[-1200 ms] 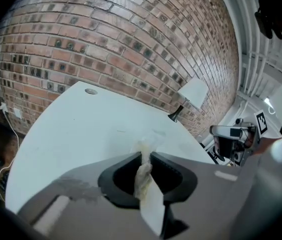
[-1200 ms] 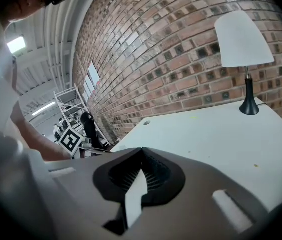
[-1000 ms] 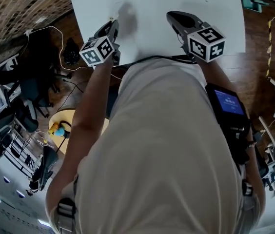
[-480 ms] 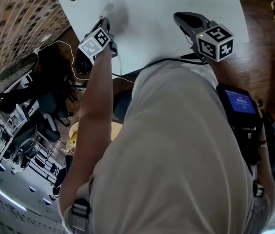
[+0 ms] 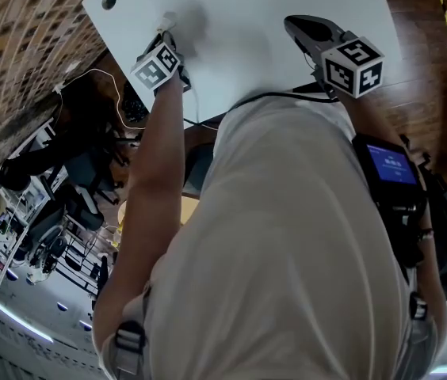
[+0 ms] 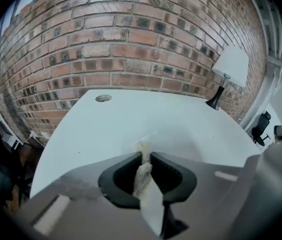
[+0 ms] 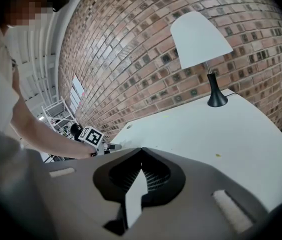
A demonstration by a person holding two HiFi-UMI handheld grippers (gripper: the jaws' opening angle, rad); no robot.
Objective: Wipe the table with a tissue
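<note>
The left gripper (image 6: 146,156), its dark jaws having just closed a little further, clamps a crumpled white tissue (image 6: 143,176) whose twisted tip meets the smooth white table (image 6: 131,119) near its left edge. The right gripper (image 7: 141,151) hovers at the table's right with its ribbed jaws together and empty.

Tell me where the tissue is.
The tissue is pinched in the left tongs, its tip against the table. In the head view that is by the table's left edge, near the hole.

White bench (image 5: 271,14), off-white tissue (image 6: 143,175); red-brown brick wall (image 6: 131,44) at twelve o'clock; lamp (image 7: 201,36) white-shaded, black-based.
</note>
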